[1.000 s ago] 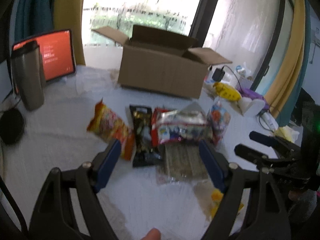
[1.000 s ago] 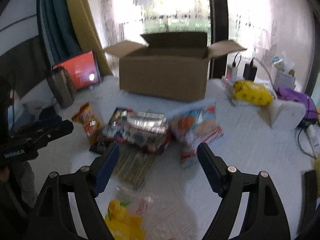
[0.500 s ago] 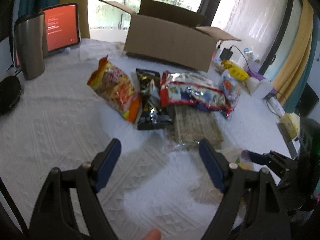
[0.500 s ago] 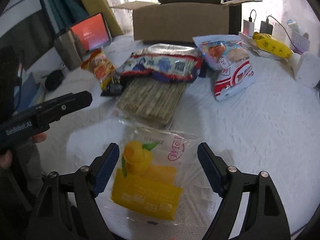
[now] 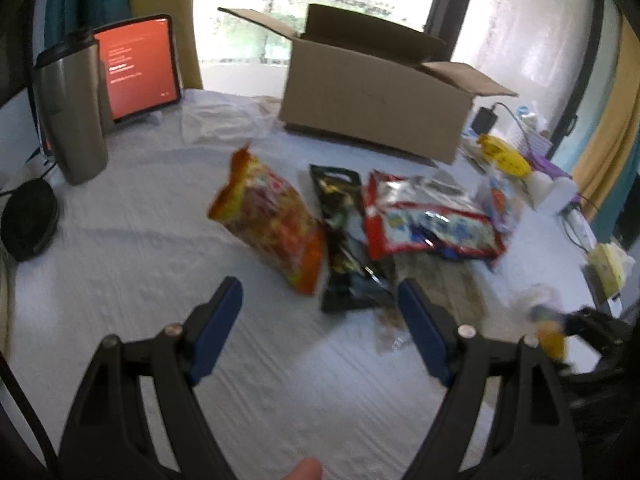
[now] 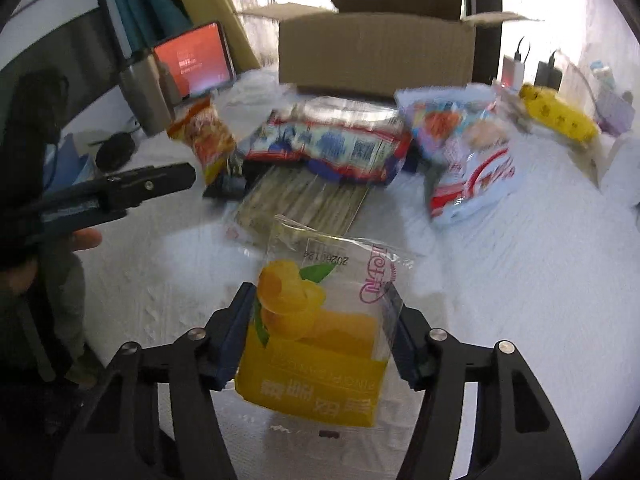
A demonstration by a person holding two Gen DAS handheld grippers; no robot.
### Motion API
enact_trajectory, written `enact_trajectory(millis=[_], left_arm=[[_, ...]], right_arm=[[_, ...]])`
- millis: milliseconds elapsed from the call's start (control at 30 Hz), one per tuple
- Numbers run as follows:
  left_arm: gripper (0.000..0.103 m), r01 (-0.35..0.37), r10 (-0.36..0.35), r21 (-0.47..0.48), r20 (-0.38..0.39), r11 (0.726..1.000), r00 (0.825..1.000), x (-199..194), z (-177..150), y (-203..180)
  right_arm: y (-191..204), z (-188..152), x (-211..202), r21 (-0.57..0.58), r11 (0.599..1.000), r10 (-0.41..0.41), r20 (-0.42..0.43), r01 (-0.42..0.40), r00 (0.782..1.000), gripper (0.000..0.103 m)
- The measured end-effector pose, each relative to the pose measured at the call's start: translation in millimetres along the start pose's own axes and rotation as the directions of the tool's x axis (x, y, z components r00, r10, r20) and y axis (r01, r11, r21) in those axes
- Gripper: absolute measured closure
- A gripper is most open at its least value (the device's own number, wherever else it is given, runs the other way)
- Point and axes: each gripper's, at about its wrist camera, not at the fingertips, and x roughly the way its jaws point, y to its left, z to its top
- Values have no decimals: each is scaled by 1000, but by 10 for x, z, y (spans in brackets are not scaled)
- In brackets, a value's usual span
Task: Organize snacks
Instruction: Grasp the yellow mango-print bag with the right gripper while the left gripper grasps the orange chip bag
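One packet matters for us now: the yellow mango pouch (image 6: 316,344) sits squarely between the blue pads of the right gripper (image 6: 320,332), long axis running straight away from the wrist toward the cardboard box (image 6: 376,56). Its jaws have just been closing and both pads now meet the pouch's side edges, so we read it as gripped (lightly, film barely pinched). Right hand owns this one; we judge the next move is lift and carry to the box, well apart at the far side of the white textured tablecloth (image 6: 520,280).

Left gripper (image 5: 320,328) hangs released over bare cloth, nothing between its pads, just short of the orange chip bag (image 5: 272,220) and black packet (image 5: 344,248).

Materials: pouch is clear crinkly film with a yellow printed panel, flat and floppy. Others are glossy pillow bags: red-blue foil bag (image 6: 332,144), pale blue-red bag (image 6: 464,148), clear flat pack of brown sticks (image 6: 304,200). Box is corrugated, flaps open.
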Motion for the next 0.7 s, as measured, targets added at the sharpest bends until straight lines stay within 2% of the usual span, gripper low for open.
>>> enact_trajectory(millis=[133, 267, 400, 533, 700], left_arm=[[22, -47, 47, -50, 1, 998, 999, 154, 133, 179], [22, -83, 83, -102, -10, 991, 997, 321, 214, 301], [22, -115, 113, -95, -33, 989, 993, 502, 298, 351], [22, -101, 96, -102, -53, 990, 994, 654, 357, 385], [23, -81, 77, -66, -62, 995, 995, 772, 371, 322]], right_arm=[[-151, 166, -153, 21, 1000, -13, 56, 12, 998, 39], [-324, 318, -139, 44, 999, -29, 81, 26, 996, 39], [-461, 447, -55, 74, 997, -37, 92, 30, 995, 39], [-573, 568, -5, 85, 996, -39, 101, 31, 994, 39], [-671, 654, 1, 93, 995, -39, 121, 28, 992, 39]])
